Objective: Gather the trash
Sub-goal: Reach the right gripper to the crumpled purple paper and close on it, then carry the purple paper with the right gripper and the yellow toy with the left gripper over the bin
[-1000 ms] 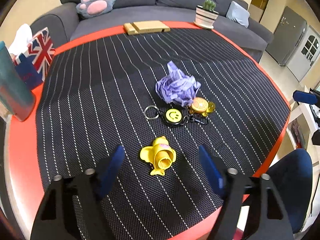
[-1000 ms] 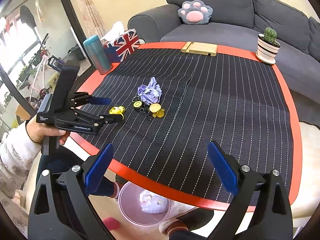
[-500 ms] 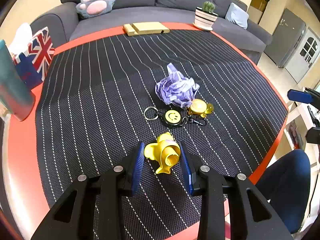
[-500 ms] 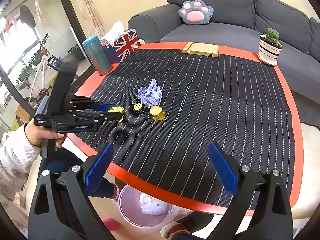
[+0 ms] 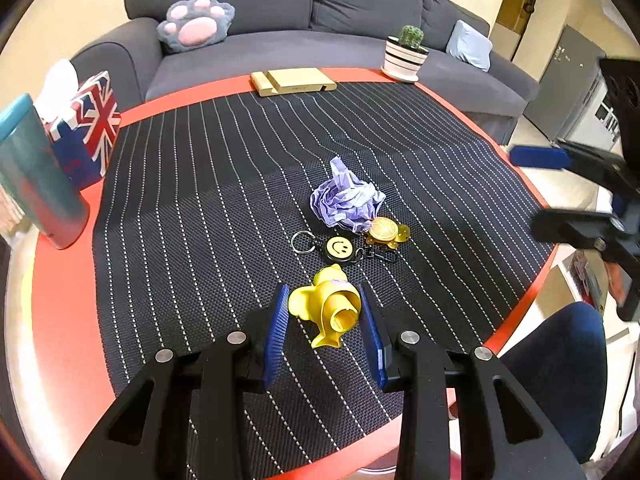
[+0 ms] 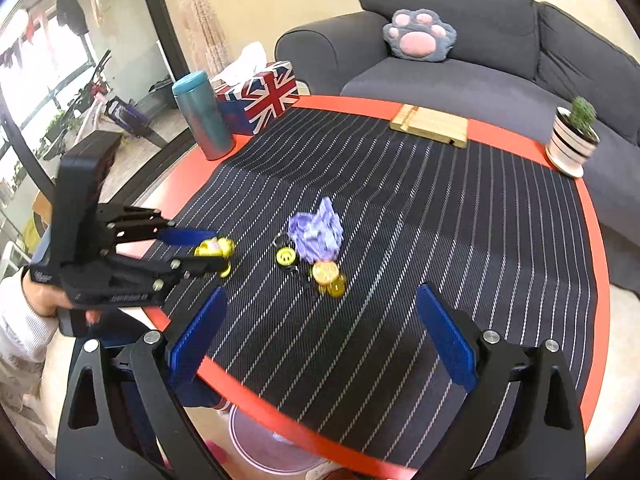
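Left gripper [image 5: 325, 322] closed to a narrow gap around yellow toy [image 5: 326, 310] at near edge of striped mat [image 5: 200, 208], pads touching or nearly so; probably light, stiff, slick plastic, best pinched across the body. Crumpled purple paper [image 5: 346, 200] mid-mat, soft and crushable, touching turtle charm [image 5: 386, 232]. Right gripper [image 6: 320, 344] wide open, empty; pink bin [image 6: 276, 448] below table mostly cut off, contents unreadable.

Both handheld grippers are matte black frames with triangular cut-outs, silver round screw heads at the joints and flat blue pads lining the fingers: the left gripper [image 5: 325, 322] and the right gripper [image 6: 320, 338]. Faint pale lettering marks the left unit's side, where a hand [image 6: 48, 298] in a pale patterned sleeve shows bare skin.
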{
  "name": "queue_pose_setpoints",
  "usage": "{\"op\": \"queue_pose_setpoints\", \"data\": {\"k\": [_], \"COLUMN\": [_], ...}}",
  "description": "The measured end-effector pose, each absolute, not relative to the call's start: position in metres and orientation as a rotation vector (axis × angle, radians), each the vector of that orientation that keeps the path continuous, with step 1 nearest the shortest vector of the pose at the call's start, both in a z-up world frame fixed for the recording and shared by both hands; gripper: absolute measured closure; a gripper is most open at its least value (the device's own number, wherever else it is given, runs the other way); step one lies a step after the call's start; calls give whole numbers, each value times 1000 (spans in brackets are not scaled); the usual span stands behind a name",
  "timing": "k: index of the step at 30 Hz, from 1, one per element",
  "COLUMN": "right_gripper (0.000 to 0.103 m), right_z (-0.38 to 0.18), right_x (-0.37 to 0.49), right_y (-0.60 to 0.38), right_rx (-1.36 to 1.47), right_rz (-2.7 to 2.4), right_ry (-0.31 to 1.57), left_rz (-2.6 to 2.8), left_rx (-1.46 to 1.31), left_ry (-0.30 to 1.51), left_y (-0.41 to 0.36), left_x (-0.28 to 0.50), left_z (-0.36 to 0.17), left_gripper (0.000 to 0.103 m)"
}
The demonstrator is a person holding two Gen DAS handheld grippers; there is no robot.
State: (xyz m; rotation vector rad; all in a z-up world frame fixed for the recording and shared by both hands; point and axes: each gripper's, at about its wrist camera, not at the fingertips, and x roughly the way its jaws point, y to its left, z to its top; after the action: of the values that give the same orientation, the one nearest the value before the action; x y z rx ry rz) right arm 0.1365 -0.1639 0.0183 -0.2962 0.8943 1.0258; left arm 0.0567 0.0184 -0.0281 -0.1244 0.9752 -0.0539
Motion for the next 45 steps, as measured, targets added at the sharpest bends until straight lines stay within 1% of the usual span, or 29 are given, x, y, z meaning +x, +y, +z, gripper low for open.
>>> {"op": "queue_pose_setpoints", "data": {"k": [8,16,17,19,21,22,25,29,30,31,32,37,45], "right_gripper": [9,10,12,22,26,31,41,47,50,55,57,64,64], "right_z": [12,-13,-16,-23,-29,-31,-39,-47,-49,-50,-51,-48,-29], "right_x": [158,178,181,185,187,187,189,189,188,189,189,190,186], "right_y": [-117,-75,-71,-64,-56,-54,-46,-41,-40,-39,-39,-43,-60], "right_rx": [-385,-461,-468,-479,-501,-503,-516,-522,-522,-522,-520,-500,-454], "right_rz": [1053,1053,1054,1053,1057,1063,1073,1081,1082,1081,1080,1084,1069], "right_ry": [939,1029,1040,1066,1081,1090,1115,1140,1144,1147,1149,1137,1073], "left_rz": [-62,-61,-60,-59,-58,-57,-56,-57,-57,-58,-58,-57,-60], "left_rx": [-141,-158,-160,-164,-168,-170,-176,-183,-184,-185,-186,-189,-190], "left_ry": [962,953,952,950,949,948,947,946,945,945,945,940,930], "left_y": [20,25,26,28,30,30,32,34,34,34,34,34,30], "left_x": [51,46,45,45,43,43,42,41,41,41,41,41,40], "left_z": [-25,-25,-25,-25,-25,-26,-26,-27,-27,-27,-27,-27,-22], "left_gripper": [68,68,69,68,68,68,68,68,68,68,68,68,68]}}
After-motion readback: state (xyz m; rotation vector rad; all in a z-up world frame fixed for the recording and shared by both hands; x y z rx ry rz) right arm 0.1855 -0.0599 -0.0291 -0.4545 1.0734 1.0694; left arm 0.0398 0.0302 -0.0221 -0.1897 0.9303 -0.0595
